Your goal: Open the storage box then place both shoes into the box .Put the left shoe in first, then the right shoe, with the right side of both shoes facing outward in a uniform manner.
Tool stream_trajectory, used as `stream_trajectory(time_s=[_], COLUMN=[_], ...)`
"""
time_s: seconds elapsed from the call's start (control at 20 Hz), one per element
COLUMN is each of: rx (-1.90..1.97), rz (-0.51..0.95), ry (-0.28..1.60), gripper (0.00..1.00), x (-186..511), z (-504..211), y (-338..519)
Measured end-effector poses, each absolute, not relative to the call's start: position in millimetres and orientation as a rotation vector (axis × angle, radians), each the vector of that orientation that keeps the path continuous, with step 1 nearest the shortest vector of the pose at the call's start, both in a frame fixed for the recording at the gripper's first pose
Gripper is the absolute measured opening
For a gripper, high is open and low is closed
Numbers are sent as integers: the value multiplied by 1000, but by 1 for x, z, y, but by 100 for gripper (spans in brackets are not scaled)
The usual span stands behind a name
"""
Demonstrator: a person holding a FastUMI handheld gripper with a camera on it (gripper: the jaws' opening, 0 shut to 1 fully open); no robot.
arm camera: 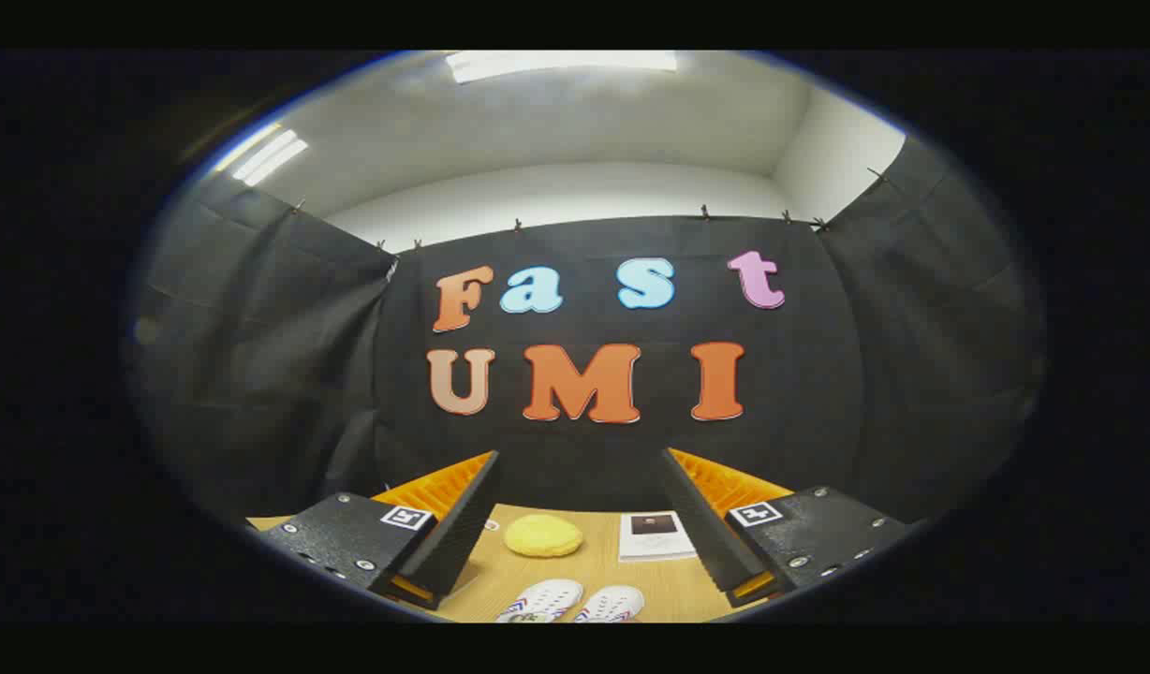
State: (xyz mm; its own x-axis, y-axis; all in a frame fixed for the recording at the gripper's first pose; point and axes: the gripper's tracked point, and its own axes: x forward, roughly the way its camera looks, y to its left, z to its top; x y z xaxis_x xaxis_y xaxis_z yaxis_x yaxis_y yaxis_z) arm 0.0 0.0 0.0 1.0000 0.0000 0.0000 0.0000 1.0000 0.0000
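Gripper [580,487] held high over wooden table [584,571], fingers spread wide, gripping nothing. Pair of white shoes [575,602] side by side on table, toes pointing away, below and between the fingers. Beyond shoes: yellow round pad [542,535], and to its right a white card [655,535]. Storage box not located. Judged light, canvas-soft at uppers, stiffer at sole and heel; best pinched at heel collar or side wall.

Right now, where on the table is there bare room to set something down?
Bare wood lies between the yellow pad and the shoes, and between pad and booklet. Near the shoes it is crowded. The tool hangs open above, holding nothing.
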Motion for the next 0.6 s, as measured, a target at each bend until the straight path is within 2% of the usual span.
stream_trajectory(time_s=[0.6], rx=[-4], rz=[22], ry=[2], gripper=[99], x=[-1], z=[0], y=[13])
